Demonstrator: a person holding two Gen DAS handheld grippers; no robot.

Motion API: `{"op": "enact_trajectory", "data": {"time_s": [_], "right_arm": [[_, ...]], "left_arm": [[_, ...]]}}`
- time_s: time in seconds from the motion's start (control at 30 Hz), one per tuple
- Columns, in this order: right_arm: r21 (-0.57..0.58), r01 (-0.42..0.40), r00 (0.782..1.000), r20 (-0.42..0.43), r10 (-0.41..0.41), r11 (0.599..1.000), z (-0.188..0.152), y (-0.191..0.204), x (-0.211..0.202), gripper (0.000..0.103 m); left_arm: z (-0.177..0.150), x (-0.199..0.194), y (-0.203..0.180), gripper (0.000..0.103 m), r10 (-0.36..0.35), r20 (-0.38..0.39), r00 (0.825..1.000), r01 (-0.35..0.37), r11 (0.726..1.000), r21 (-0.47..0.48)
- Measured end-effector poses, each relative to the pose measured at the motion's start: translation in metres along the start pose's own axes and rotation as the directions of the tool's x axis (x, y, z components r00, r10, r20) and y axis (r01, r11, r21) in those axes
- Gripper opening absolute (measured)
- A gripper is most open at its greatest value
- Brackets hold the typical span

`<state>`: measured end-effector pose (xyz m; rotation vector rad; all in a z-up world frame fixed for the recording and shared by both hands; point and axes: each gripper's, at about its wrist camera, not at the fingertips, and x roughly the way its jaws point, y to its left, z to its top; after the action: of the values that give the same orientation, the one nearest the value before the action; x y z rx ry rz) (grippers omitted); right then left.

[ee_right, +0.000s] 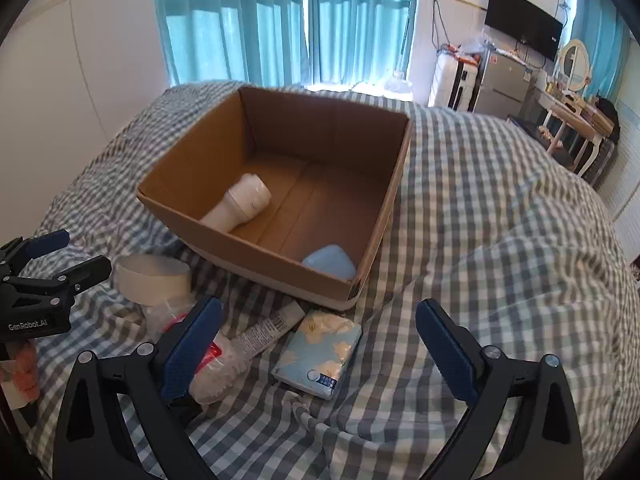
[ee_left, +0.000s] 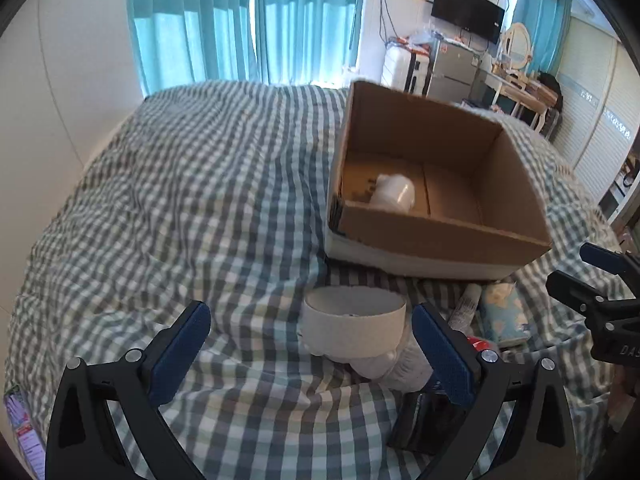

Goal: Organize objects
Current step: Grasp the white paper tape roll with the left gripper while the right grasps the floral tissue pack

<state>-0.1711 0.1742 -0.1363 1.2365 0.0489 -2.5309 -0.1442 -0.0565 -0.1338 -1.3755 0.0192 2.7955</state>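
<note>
The left claw (ee_left: 312,354) is hanging over the checked bedspread (ee_left: 200,200) with its jaws spread wide and holding nothing. The roll of tape (ee_left: 352,328) is sitting just ahead, between the blue pads and touching neither, resting on a white crumpled thing that I cannot identify. Beyond it the cardboard box (ee_left: 440,236) is waiting, already holding a white bottle (ee_left: 392,192).

The right claw (ee_right: 318,350) is also standing wide apart and empty. A soft tissue pack (ee_right: 320,354) is lying between its fingers, with a thin tube (ee_right: 268,330) to the left.

The tape looks light and fairly stiff, a hollow ring likely to slip on its smooth outer band. Pinching across its full width, or one wall through the hole, seems safest. The soft bedding underneath will probably give way under pressure.
</note>
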Motion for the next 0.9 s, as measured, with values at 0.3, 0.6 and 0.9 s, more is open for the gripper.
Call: {"op": "enact_trajectory", "data": {"time_s": [0.3, 0.6, 0.9], "right_arm": [[0.068, -0.01, 0.987, -0.158, 0.02, 0.998, -0.029, -0.01, 0.061, 0.098], [0.053, 0.003, 0.966, -0.26, 0.011, 0.999, -0.038, -0.005, 0.092, 0.087], [0.048, 0.045, 0.962, -0.271, -0.03, 0.998, -0.045, -0.006, 0.091, 0.059]], "left_arm": [[-0.013, 0.043, -0.019, 0.103, -0.027, -0.098, 0.995, 0.033, 0.998, 0.061], [-0.006, 0.068, -0.021, 0.103, -0.119, -0.133, 0.984, 0.122, 0.992, 0.015], [-0.013, 0.07, -0.007, 0.097, -0.156, -0.14, 0.978, 0.15, 0.987, -0.054]]}}
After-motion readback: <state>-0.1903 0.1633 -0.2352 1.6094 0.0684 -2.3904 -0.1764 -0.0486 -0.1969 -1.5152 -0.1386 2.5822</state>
